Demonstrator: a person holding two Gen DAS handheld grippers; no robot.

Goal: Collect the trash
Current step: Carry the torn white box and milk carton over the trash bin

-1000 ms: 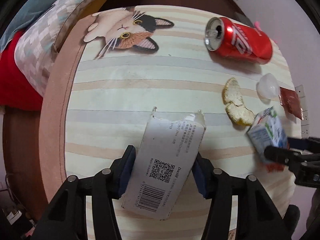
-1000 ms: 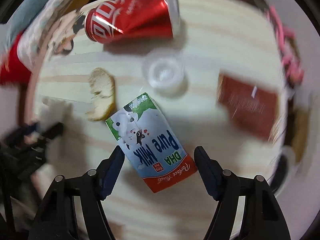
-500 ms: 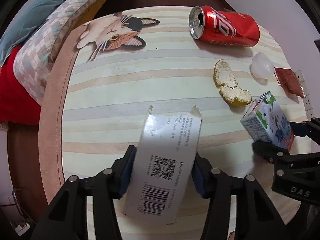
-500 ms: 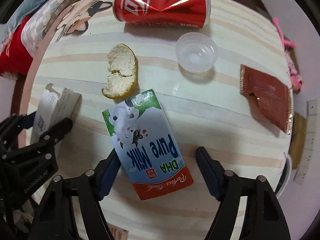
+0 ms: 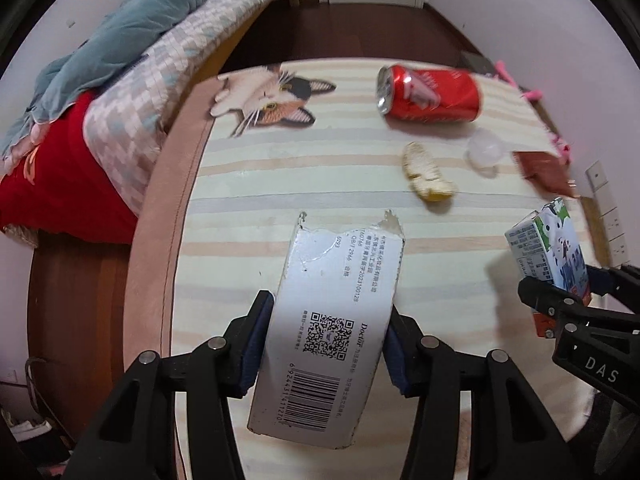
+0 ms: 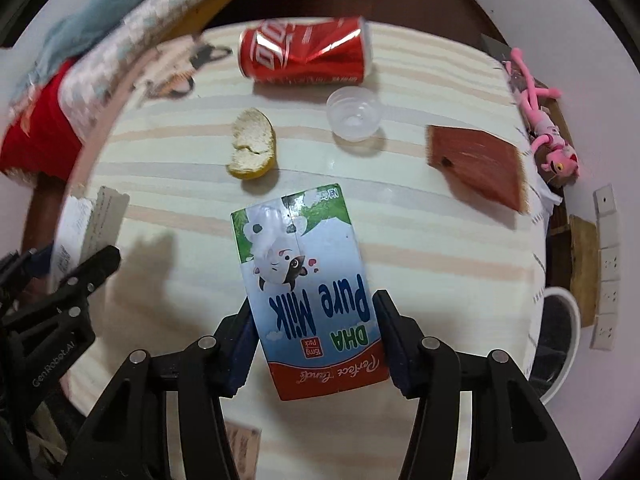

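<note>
A torn white cardboard box [image 5: 340, 300] with a barcode sits between the pads of my left gripper [image 5: 328, 320], which is shut on it above the striped table [image 5: 280, 168]. The jaws of my right gripper [image 6: 316, 320] are closing on a blue and white milk carton [image 6: 304, 272]; both pads touch its sides, and it hangs clear of the cloth. From the left wrist view the carton [image 5: 548, 248] shows at the far right. A red can [image 6: 308, 54] lies on its side at the back, with a fruit peel [image 6: 252, 144], a clear plastic cup [image 6: 354, 114] and a red-brown sachet [image 6: 476, 160] nearby.
A bed with a checked cover [image 5: 152, 80] and red bedding borders the table on the left. A pink toy [image 6: 548, 128] lies at the table's right edge by the wall. A white round rim [image 6: 568, 344] shows below the table's right side, beside wall sockets [image 6: 608, 280].
Both grippers have risen and pulled back from the table. The right jaws have closed onto the milk carton and lifted it. The left still grips the white box.
</note>
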